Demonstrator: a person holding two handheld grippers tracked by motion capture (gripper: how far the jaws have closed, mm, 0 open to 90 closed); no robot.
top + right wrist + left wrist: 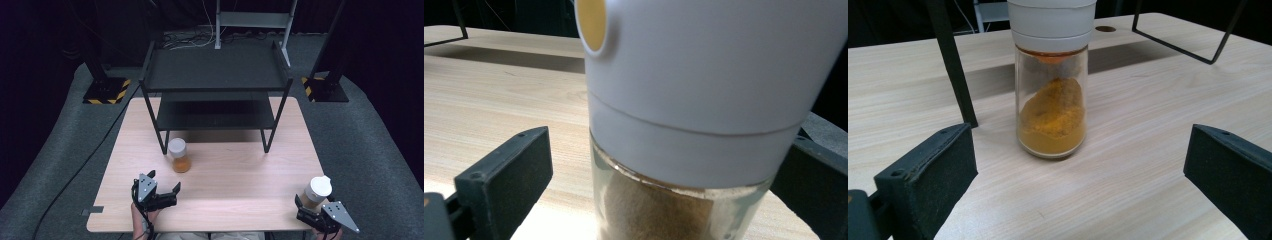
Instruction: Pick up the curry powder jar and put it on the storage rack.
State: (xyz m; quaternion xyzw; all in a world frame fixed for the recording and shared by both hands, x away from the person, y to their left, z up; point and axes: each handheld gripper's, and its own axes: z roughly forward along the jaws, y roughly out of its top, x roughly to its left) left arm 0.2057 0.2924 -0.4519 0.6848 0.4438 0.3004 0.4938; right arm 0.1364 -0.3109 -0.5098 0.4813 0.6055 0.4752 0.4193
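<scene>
orange powder jar point(179, 155) stands on the counter point(235, 170) by the rack leg point(162, 141), ahead of your left tool point(163, 182), jaws wide apart. your right tool point(309, 206) brackets the brown powder jar point(315, 192), jaws spread, gap on one side.

Lighting: table point(225, 165) bright from overhead, surroundings dark. Rack point(215, 75) shadows wood beneath. Brown jar point(704, 125), between right jaws, blurred close-up.

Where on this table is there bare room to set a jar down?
Free: the table middle, between the orange jar and the brown jar; the left edge, left of the rack; both rack shelves. Crowded: the front right corner, where the open right gripper straddles the brown jar, and around the rack's front left leg.
</scene>
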